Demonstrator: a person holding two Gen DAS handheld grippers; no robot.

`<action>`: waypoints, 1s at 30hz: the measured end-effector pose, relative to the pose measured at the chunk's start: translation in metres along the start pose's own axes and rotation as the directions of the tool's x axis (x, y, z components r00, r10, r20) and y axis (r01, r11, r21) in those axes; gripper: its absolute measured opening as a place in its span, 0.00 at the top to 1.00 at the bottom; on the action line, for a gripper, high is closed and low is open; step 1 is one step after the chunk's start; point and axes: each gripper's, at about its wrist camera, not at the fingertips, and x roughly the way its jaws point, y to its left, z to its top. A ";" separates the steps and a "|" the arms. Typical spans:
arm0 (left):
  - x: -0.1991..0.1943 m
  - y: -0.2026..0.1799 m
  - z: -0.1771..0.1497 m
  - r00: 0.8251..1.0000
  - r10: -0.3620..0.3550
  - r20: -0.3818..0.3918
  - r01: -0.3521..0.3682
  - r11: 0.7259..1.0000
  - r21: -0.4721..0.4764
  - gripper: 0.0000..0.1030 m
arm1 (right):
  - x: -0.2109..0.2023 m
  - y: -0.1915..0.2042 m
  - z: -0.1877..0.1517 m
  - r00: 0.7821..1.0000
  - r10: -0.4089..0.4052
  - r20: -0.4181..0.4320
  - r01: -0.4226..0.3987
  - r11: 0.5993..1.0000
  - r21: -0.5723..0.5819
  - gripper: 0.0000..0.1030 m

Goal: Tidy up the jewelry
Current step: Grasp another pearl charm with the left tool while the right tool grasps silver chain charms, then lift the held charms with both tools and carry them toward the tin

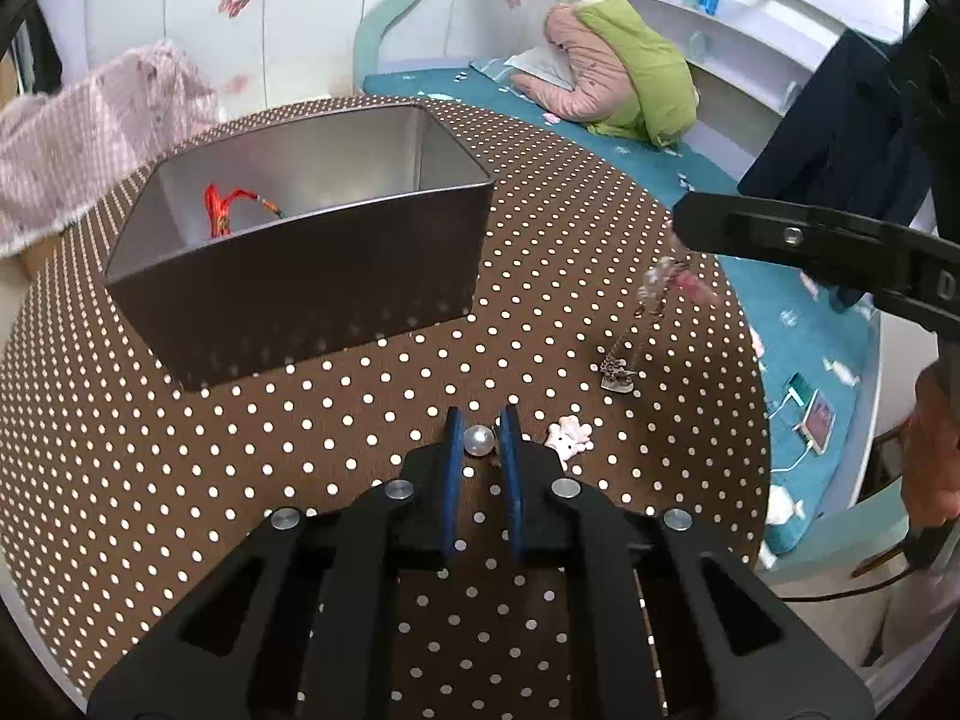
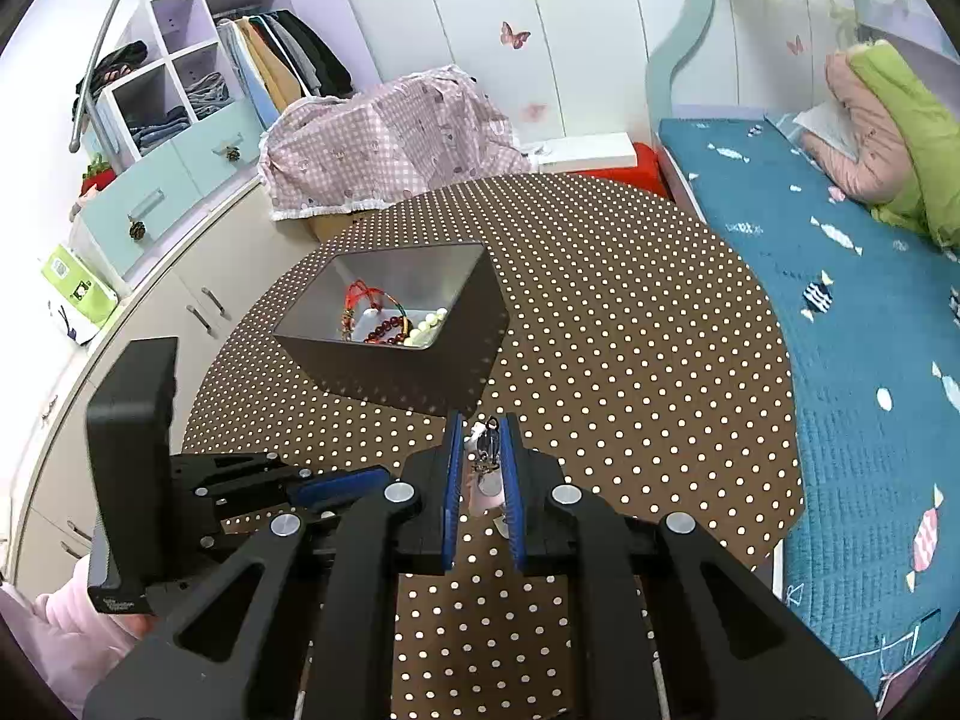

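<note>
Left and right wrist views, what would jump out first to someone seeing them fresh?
The brown polka-dot table fills both views, with a dark metal box on it holding red cord and bead bracelets. The left claw is closed around a pearl near the table's front. The right claw holds a dangling chain necklace above the table, right of the box.

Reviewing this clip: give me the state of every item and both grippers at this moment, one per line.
Left gripper: shut on pearl.
Right gripper: shut on necklace, lifted, pendant dangling at the tablecloth.
Tin box: open, upright, bracelets inside.
Kitty charm: lying loose on tablecloth.
</note>
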 end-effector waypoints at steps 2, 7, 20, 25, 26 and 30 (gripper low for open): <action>0.000 0.001 0.001 1.000 -0.005 0.000 0.005 1.000 -0.007 0.92 | 0.004 -0.006 -0.002 1.000 -0.004 -0.013 0.004 1.000 0.013 0.89; -0.011 0.013 0.002 1.000 0.009 0.029 -0.008 0.999 -0.036 0.92 | 0.020 -0.023 -0.017 0.995 -0.038 -0.090 0.043 0.998 0.053 0.89; -0.027 0.035 -0.004 0.998 0.023 0.058 -0.017 0.995 -0.094 0.92 | 0.028 -0.011 -0.042 0.973 -0.164 -0.159 0.160 0.986 -0.039 0.58; -0.031 0.038 -0.010 0.998 0.021 0.056 -0.015 0.995 -0.100 0.92 | 0.031 0.000 -0.048 0.966 -0.214 -0.144 0.199 0.973 -0.115 0.85; -0.031 0.038 -0.011 0.998 0.022 0.056 -0.017 0.995 -0.102 0.92 | 0.031 0.000 -0.048 0.966 -0.214 -0.146 0.198 0.973 -0.118 0.85; -0.034 0.039 -0.013 0.998 0.023 0.063 -0.016 0.994 -0.106 0.92 | 0.026 0.002 -0.046 0.965 -0.220 -0.143 0.204 0.971 -0.122 0.85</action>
